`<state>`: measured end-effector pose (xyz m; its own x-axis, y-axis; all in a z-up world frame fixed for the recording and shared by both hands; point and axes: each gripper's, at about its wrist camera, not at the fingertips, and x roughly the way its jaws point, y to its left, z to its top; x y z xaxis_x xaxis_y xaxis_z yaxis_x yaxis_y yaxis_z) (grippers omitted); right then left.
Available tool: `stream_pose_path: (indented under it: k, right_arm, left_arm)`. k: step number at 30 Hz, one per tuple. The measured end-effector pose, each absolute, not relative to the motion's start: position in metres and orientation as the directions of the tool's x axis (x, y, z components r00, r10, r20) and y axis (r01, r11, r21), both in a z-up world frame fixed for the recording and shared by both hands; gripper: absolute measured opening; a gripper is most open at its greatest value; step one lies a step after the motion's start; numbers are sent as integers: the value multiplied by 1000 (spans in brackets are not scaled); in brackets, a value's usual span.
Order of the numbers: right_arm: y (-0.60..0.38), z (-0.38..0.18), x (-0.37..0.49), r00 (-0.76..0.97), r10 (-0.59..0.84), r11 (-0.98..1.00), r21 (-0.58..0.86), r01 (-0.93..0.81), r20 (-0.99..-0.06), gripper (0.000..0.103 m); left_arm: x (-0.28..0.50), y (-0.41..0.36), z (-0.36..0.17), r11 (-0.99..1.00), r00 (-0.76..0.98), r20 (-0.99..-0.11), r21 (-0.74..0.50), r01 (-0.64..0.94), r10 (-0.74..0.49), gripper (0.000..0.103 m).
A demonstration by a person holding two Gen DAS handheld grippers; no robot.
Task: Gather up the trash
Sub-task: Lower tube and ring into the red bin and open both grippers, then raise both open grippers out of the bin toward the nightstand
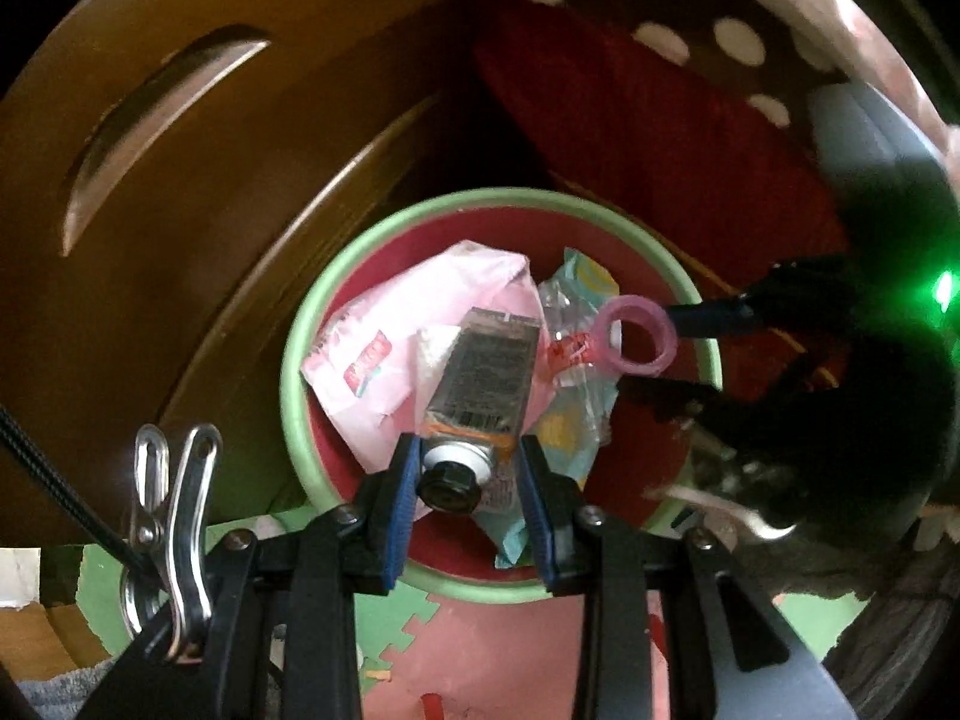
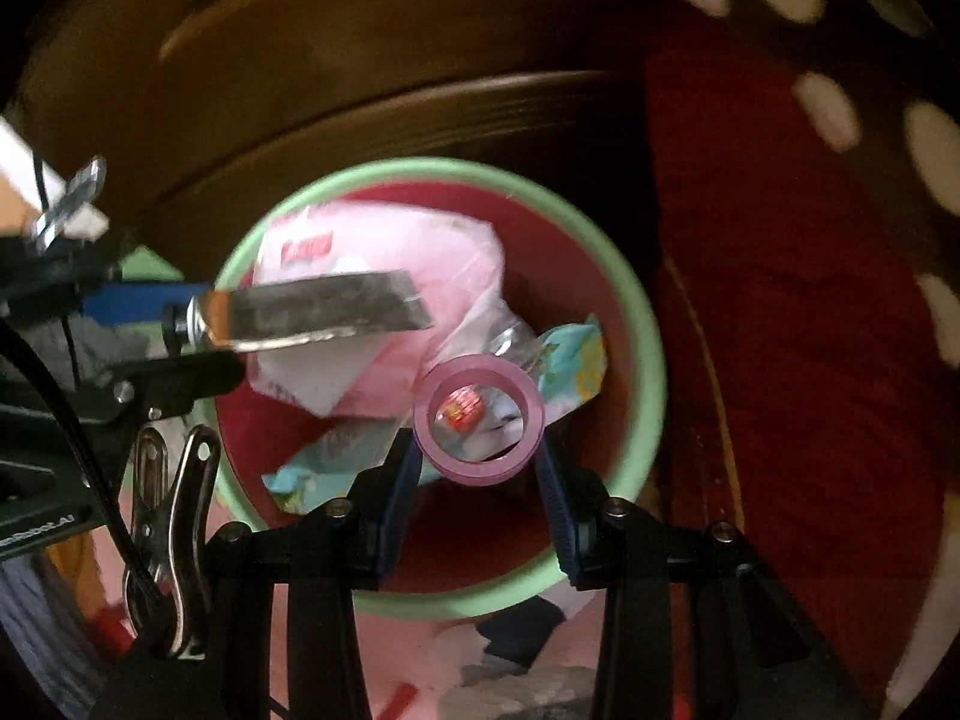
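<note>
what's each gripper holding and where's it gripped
Left gripper holds a tube by its cap end. Right gripper holds a pink ring across its outer sides. Both are over the bin.

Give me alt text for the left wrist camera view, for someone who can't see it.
The left gripper holds a grey tube by its capped end over a green-rimmed bin of wrappers. At right, the right gripper holds a pink ring over the same bin.

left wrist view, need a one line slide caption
Left claw holds a squeezed tube over the green-rimmed bin of wrappers.
</note>
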<state>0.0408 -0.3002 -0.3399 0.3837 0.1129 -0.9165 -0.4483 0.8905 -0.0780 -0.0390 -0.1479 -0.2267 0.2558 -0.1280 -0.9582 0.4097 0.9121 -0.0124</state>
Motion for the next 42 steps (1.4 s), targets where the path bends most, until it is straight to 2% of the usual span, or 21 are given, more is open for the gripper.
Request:
stream_pose_path:
  k: [7, 18, 19, 22, 23, 29, 42]
  right_arm:
    - [-297, -359, 40, 349, 57, 875, -122, -470, -935, 40]
    - [-289, -353, 42, 351, 59, 874, -122, -470, -934, 40]
    - [-290, -353, 42, 350, 58, 874, -122, -471, -935, 40]
    - [-287, -353, 41, 347, 54, 871, -126, -475, -936, 40]
    - [-285, -354, 42, 343, 57, 868, -123, -481, -938, 41]
    - [-281, -359, 43, 330, 59, 865, -117, -488, -942, 63]
    - [-288, -347, 41, 343, 94, 871, -90, -483, -935, 65]
  left_arm:
    - [-41, -152, -235, 903, 242, -964, 4, 430, -111, 33]
    - [-32, -155, -247, 906, 222, -971, 20, 422, -82, 35]
    - [-33, -155, -248, 905, 220, -972, 23, 424, -78, 37]
    - [-32, -156, -249, 902, 221, -972, 23, 431, -80, 54]
    - [-34, -157, -247, 901, 225, -971, 26, 433, -80, 61]
    - [-33, -154, -244, 907, 267, -962, 59, 416, -61, 64]
    - [-39, -151, -219, 902, 326, -943, 81, 425, -68, 65]
